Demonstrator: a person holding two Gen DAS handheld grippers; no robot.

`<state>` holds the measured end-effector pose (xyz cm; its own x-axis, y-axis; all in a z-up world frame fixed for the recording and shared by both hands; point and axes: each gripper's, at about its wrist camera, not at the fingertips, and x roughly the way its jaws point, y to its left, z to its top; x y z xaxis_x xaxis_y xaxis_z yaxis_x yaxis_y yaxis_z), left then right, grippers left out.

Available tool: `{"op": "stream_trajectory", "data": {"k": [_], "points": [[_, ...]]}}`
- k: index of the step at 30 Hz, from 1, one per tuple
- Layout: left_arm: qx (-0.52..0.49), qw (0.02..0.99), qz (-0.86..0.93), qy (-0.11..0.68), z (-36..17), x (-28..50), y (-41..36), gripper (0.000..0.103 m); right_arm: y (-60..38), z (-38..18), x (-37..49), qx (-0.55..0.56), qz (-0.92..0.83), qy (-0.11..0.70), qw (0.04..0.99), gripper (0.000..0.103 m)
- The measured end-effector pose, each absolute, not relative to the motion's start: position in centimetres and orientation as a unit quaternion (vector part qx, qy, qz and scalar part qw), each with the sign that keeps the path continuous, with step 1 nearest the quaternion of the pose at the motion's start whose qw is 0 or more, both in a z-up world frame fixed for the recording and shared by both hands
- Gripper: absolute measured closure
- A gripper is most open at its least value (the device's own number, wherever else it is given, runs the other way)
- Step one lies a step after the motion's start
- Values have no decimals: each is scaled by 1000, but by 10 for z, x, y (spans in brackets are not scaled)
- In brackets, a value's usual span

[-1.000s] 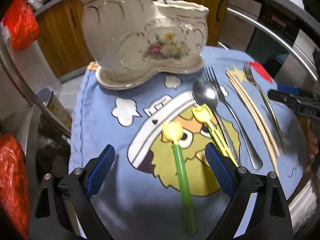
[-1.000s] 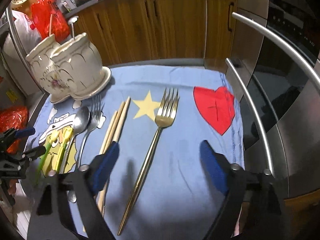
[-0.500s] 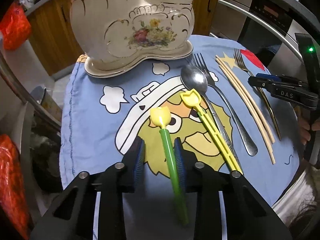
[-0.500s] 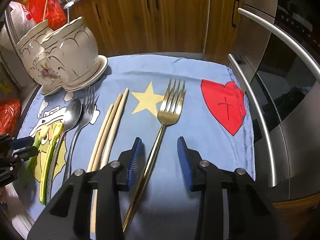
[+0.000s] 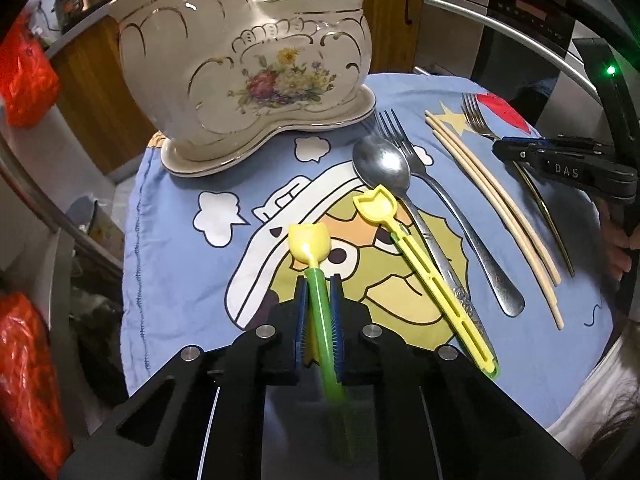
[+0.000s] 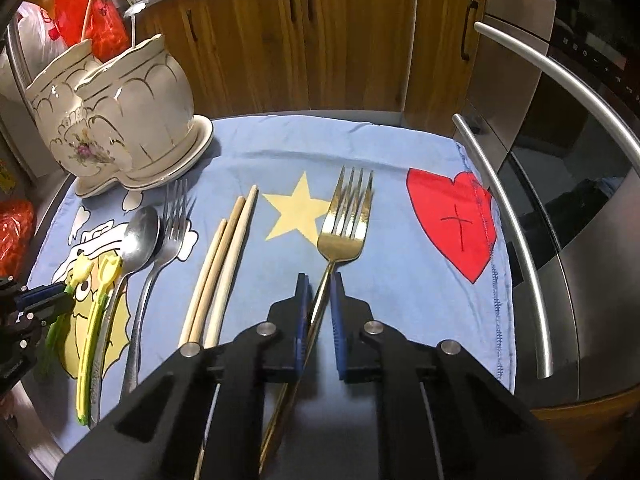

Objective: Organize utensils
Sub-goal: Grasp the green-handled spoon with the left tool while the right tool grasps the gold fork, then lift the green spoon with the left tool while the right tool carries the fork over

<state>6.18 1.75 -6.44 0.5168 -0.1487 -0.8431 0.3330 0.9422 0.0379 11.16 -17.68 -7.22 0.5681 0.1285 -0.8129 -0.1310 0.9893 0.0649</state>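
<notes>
My left gripper is closing; its blue pads press the green handle of a yellow-headed spoon lying on the blue cartoon cloth. My right gripper is closing too. The thin handle of the gold fork runs slantwise between its pads and touches both. Between the two grippers lie a yellow plastic utensil, a steel spoon, a steel fork and wooden chopsticks. A cream floral ceramic holder stands at the cloth's far left.
Steel oven door handles curve along the cloth's right edge. Wooden cabinets stand behind it. Red plastic bags hang off the left side, beyond the cloth's left edge. A person's hand holds the right gripper.
Both grippers went from wide open to closed, the left around the green spoon handle, the right around the gold fork handle. The utensils have not shifted on the cloth.
</notes>
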Motion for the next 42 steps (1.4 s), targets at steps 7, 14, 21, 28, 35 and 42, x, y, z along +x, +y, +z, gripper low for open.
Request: {"op": "stream_trajectory", "data": {"k": [7, 14, 21, 28, 35, 42], "points": [[70, 866, -145, 473, -63, 63, 25, 93, -185, -71, 114, 26, 80, 457, 886, 97], [57, 869, -147, 468, -60, 62, 32, 93, -186, -62, 108, 31, 83, 437, 895, 97], [48, 878, -157, 449, -51, 56, 35, 93, -187, -53, 100, 41, 90, 420, 902, 97], [27, 893, -172, 415, -32, 50, 42, 93, -184, -36, 93, 41, 101, 384, 917, 98], [21, 902, -179, 392, -21, 45, 47, 93, -177, -15, 84, 44, 118, 342, 931, 97], [20, 904, -183, 387, -19, 45, 47, 93, -169, 6, 71, 37, 125, 291, 948, 98]]}}
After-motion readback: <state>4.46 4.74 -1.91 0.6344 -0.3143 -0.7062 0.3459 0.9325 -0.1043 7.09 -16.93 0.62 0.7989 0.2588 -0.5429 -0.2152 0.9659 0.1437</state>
